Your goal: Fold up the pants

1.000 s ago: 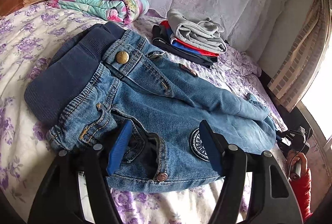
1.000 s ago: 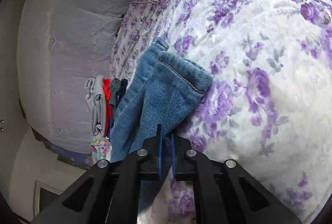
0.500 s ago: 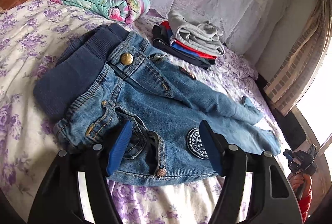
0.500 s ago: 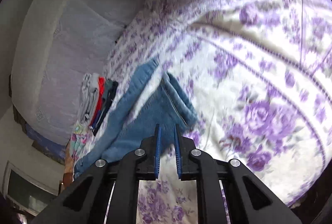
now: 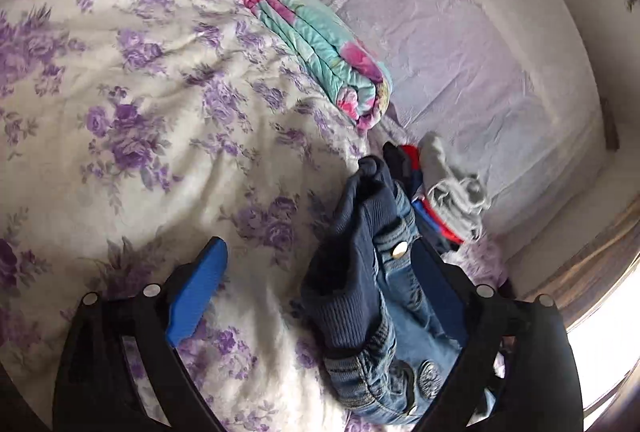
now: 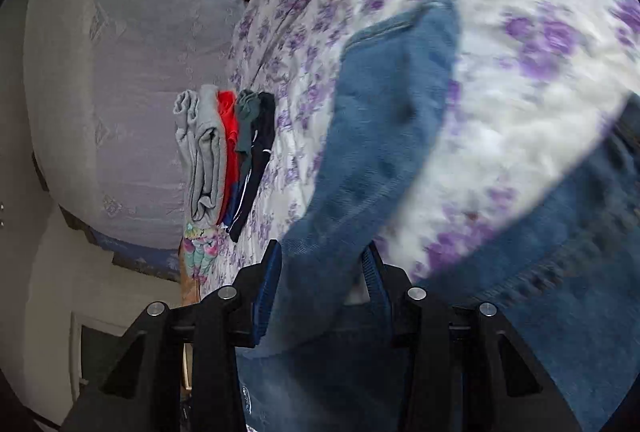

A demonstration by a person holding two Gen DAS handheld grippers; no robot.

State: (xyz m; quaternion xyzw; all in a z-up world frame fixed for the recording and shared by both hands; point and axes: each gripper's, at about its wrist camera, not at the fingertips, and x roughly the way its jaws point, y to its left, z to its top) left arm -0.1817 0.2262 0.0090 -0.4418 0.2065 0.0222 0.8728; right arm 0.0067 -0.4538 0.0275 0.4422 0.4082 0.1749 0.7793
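Floral bed is carrying jeans; left gripper is gaping empty, right gripper fingers are part-open around a pant leg at 12 o'clock.

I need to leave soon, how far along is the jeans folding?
Done: nothing neat yet; the jeans lie bunched on the bedspread. In hand: one leg runs between the right tongs; the left tongs gape open at the waistband. Left: the folds themselves.
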